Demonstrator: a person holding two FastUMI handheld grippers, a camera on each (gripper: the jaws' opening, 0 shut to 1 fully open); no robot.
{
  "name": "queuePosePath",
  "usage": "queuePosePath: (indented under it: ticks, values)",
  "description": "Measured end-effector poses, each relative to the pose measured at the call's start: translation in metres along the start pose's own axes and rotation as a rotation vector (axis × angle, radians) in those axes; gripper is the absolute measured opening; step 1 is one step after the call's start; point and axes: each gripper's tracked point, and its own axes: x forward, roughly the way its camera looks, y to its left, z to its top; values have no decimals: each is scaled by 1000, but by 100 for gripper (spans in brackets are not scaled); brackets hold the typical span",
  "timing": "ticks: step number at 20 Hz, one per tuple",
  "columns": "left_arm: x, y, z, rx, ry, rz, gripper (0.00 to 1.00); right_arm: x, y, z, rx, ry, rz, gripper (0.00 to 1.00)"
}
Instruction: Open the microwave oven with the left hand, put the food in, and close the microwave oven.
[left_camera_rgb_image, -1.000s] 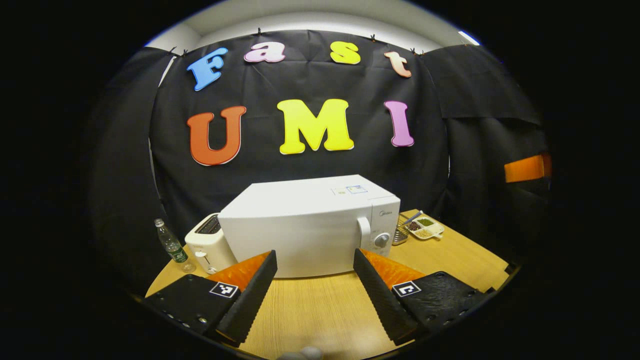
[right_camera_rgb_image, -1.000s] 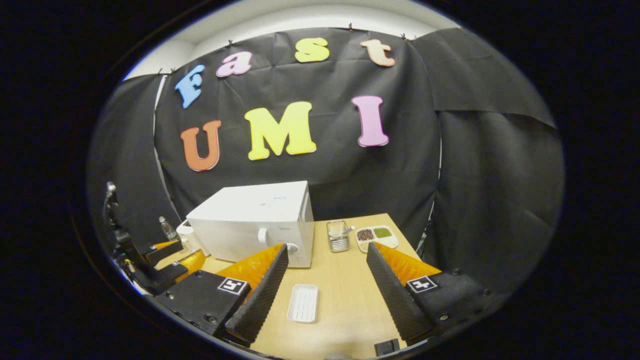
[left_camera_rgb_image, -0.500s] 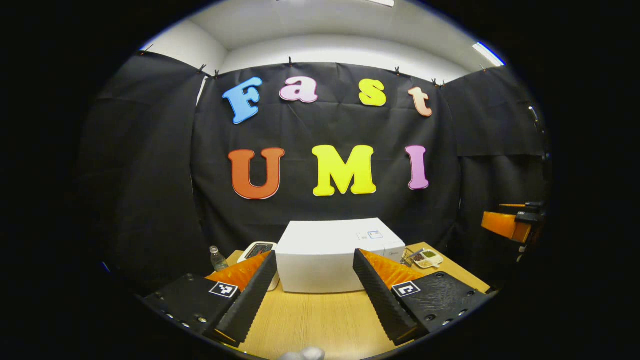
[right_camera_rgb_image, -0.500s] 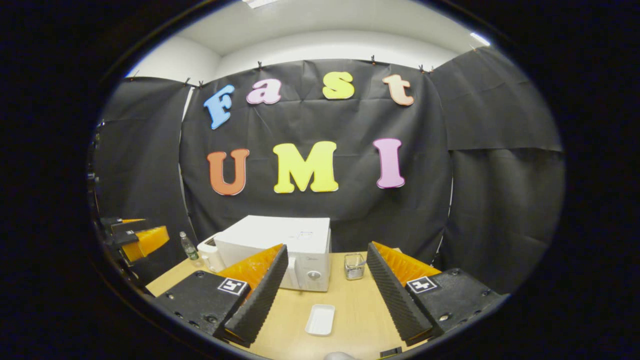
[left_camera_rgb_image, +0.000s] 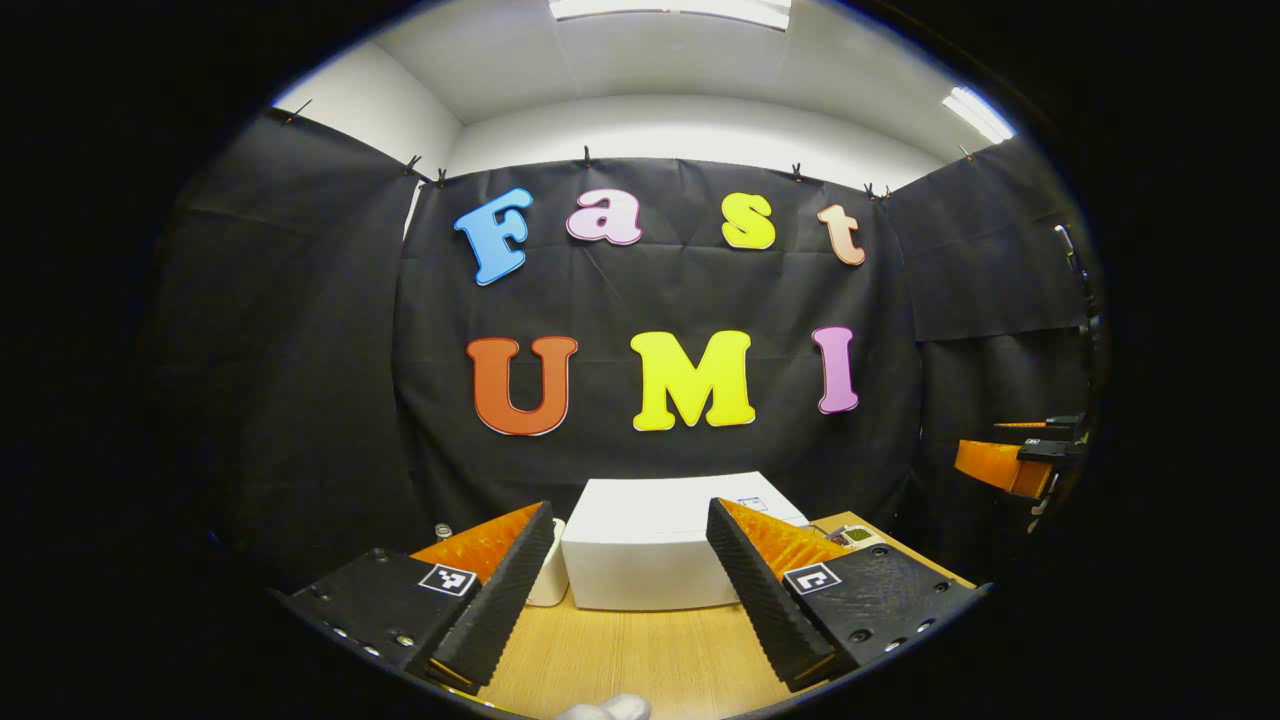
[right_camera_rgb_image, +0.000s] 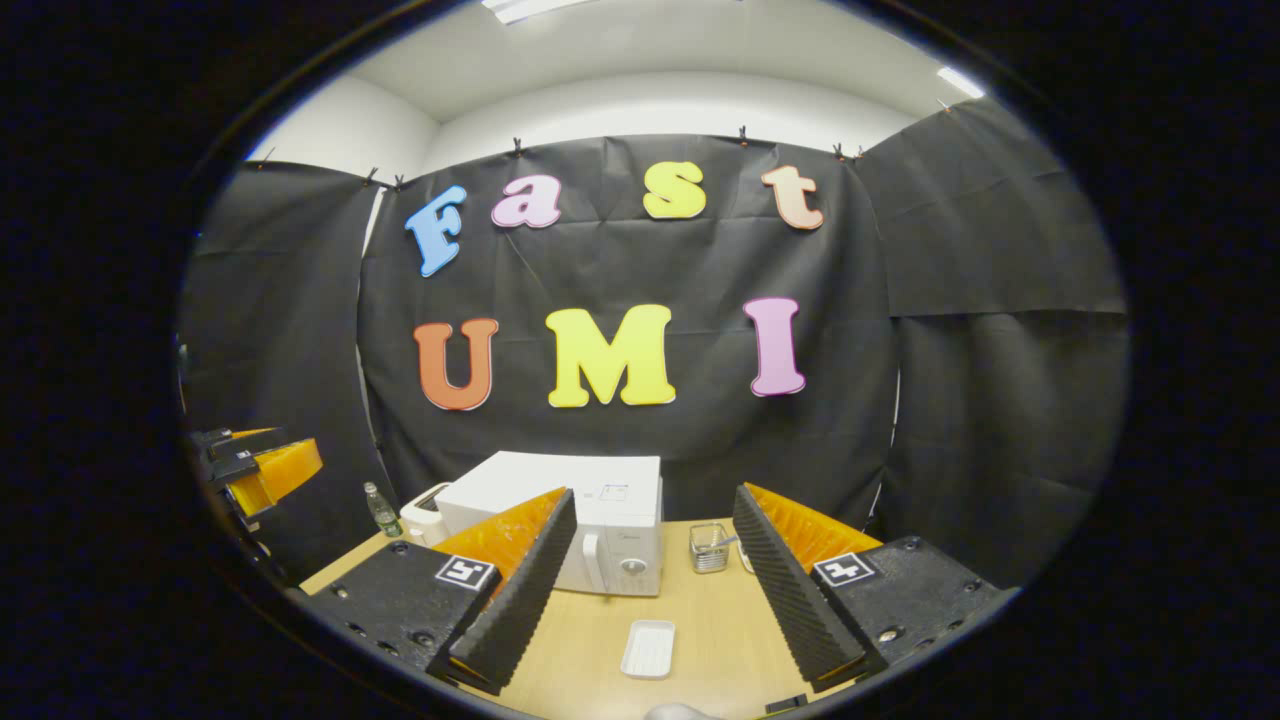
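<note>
left tongs (left_camera_rgb_image: 628, 585) apart | right tongs (right_camera_rgb_image: 650, 580) apart | white tray (right_camera_rgb_image: 648, 648) empty | wire basket (right_camera_rgb_image: 708, 546) perhaps holds a utensil

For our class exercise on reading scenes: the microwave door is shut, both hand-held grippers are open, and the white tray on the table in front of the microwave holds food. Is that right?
Not quite. In the right gripper view the white tray is bare, with no food on it. The rest stands: the microwave door is shut, and the left hand-held gripper and right hand-held gripper are both open.
</note>
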Motion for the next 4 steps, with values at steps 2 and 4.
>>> queuePosePath:
  ticks: [2, 4]
  values:
    - [0, -2, 5, -1, -13, -9, 96, -2, -1, 4, 1, -9, -3, 92]
    - [-1, -7, 7, 3, -20, -24, 95, -4, -3, 5, 5, -10, -8, 92]
